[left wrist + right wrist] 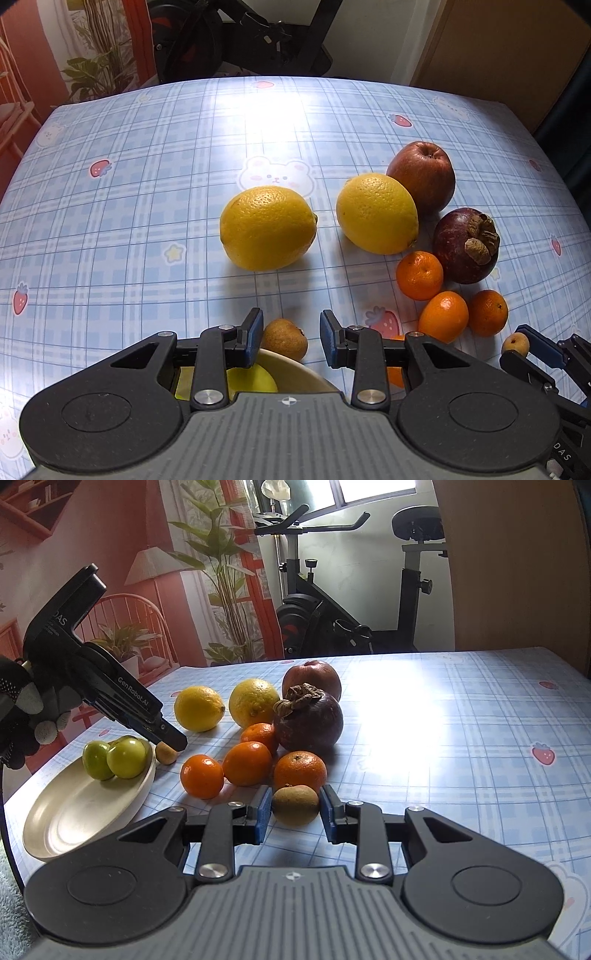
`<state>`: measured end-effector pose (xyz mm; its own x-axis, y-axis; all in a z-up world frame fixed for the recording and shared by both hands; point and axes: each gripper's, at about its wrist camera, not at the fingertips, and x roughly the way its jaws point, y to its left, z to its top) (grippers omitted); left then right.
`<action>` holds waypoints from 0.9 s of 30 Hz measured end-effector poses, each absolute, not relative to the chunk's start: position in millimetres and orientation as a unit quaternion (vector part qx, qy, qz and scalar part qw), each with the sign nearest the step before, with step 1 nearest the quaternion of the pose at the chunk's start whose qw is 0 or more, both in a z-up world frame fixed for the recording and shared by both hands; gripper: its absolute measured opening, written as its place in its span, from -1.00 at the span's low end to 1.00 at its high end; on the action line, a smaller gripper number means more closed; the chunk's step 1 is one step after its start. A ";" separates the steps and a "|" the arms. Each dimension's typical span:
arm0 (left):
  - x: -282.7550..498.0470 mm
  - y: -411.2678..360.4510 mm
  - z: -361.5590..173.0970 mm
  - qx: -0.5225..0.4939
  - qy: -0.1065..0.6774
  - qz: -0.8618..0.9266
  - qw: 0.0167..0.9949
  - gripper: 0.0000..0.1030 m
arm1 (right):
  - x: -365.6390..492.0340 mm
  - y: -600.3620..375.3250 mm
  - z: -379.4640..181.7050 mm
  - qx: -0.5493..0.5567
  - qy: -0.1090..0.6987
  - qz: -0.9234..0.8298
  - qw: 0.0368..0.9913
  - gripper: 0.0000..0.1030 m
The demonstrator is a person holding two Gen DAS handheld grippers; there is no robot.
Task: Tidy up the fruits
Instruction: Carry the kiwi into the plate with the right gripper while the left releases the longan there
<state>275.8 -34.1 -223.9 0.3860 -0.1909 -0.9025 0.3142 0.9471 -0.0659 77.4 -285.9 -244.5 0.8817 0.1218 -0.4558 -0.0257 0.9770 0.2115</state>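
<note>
My left gripper is open above the rim of a cream plate that holds green fruits. A small brown fruit lies on the table just beyond its fingertips. My right gripper has its blue pads against both sides of another small brown fruit, low over the table; that fruit also shows in the left wrist view. Two lemons, a red apple, a mangosteen and several mandarins lie grouped on the checked cloth.
The table has a blue checked cloth with strawberry prints. An exercise bike stands behind the far edge. A wooden panel rises at the far right. The plate sits near the table's left front edge in the right wrist view.
</note>
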 end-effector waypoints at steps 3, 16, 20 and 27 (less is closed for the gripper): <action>274.0 -37.3 -226.6 0.063 0.531 -0.156 0.830 -0.32 | 77.5 -287.0 -244.9 0.104 0.240 0.037 0.964 -0.40; 257.9 -45.7 -225.0 0.057 0.509 -0.177 0.841 -0.54 | 78.1 -288.9 -245.4 0.109 0.241 0.035 0.964 -0.40; 249.5 -47.7 -219.5 0.051 0.495 -0.185 0.847 -0.54 | 77.7 -289.4 -245.9 0.111 0.241 0.035 0.963 -0.40; 224.0 -33.7 -197.4 0.037 0.459 -0.196 0.866 -0.54 | 77.2 -288.3 -245.8 0.104 0.242 0.038 0.964 -0.40</action>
<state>224.0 -33.7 -197.4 0.5014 -0.3057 -0.8094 0.3736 0.9203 -0.1162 77.2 -288.3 -245.8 0.8799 0.1244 -0.4586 -0.0236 0.9754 0.2193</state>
